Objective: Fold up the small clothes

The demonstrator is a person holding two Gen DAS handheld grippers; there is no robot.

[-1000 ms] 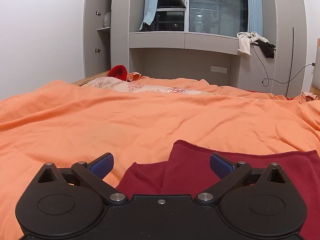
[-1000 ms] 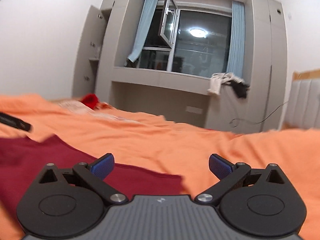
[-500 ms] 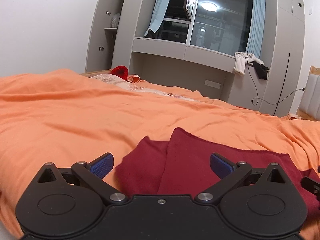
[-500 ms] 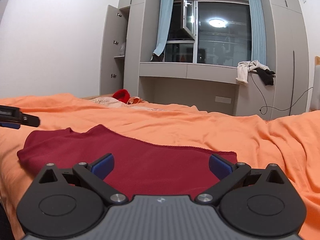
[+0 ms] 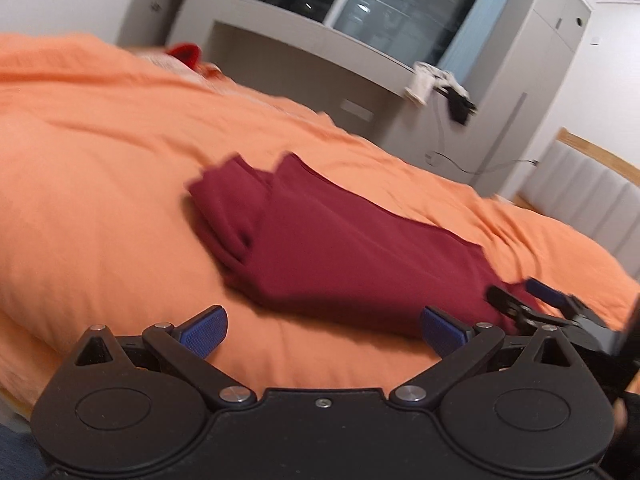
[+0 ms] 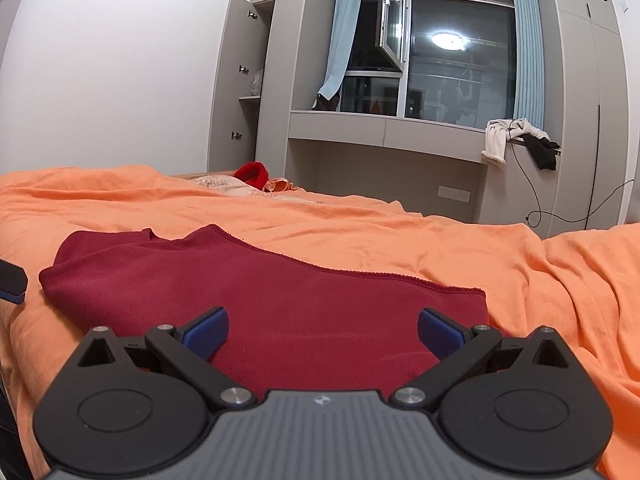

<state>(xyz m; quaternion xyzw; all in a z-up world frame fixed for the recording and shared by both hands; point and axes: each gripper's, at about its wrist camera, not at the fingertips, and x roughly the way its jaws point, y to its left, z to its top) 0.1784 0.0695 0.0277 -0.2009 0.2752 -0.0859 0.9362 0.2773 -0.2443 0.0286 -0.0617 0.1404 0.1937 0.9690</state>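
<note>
right now the dark red garment lies folded on the orange bedcover, and i place everything by it. my left gripper hovers off the garment's near edge, over bare bedcover, its blue pads spread wide with nothing between them. my right gripper hangs over the garment's near side, its pads also wide apart and empty, the red cloth filling the gap below them. in the left wrist view, which is tilted and blurred, the right gripper shows at the garment's right end; i cannot tell whether it touches the cloth. the garment's left end is bunched in thick doubled layers, while its far hem runs in a fairly straight line. beyond the garment, at the far edge of the bed, sits a bright red item. farther behind it, pale and dark clothes hang off the grey window ledge.
</note>
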